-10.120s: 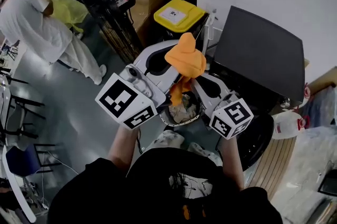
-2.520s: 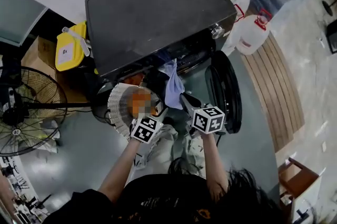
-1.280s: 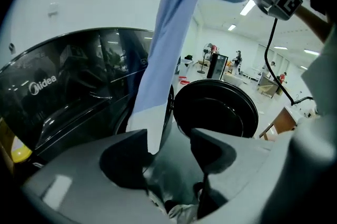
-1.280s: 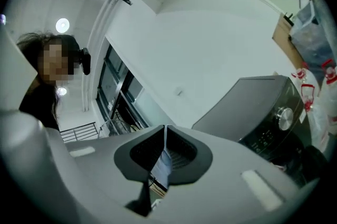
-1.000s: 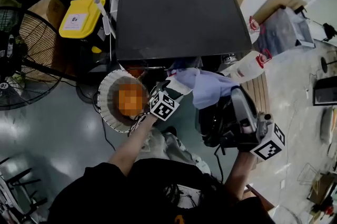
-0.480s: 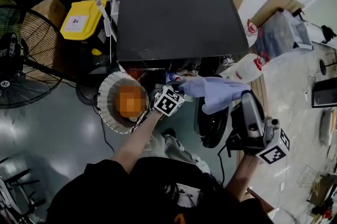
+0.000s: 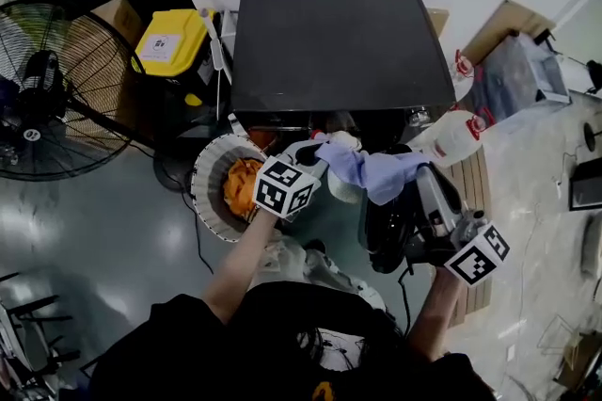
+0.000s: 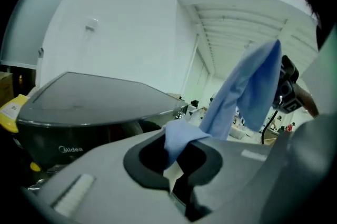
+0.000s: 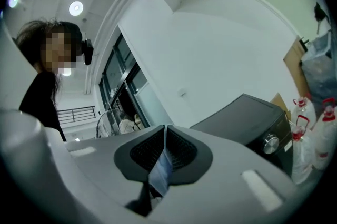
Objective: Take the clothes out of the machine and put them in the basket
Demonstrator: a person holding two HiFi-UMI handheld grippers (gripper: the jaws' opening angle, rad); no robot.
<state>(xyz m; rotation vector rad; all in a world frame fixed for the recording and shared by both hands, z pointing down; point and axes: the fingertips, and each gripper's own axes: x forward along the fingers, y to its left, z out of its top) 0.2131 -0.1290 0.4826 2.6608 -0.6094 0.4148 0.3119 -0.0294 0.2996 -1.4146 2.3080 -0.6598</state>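
**Blue cloth stretched between both grippers in front of the washing machine**

The blue cloth [image 7: 372, 171] hangs in the air between the two tools, just in front of the washing machine [image 7: 339, 41] and above its open door [image 7: 384, 234]. The left gripper [image 7: 315, 149] has its jaws closed on one end of the cloth. Seen from that gripper, the fabric bunches between the jaws and rises up and away to the right. The right gripper [image 7: 420, 177] pinches the other end, and in its own view a thin strip of blue is squeezed between the two closed jaws. The cloth is clear of the machine's opening and is not over the basket.

The basket [image 7: 202, 178] stands on the floor to the left of the machine's front, just beside the left gripper's marker cube. An orange garment [image 7: 241, 185] lies inside it. Further left stand a yellow-lidded bin [image 7: 172, 41] and a large fan [image 7: 56, 88]. A white jug [image 7: 456, 137] sits at the machine's right side.
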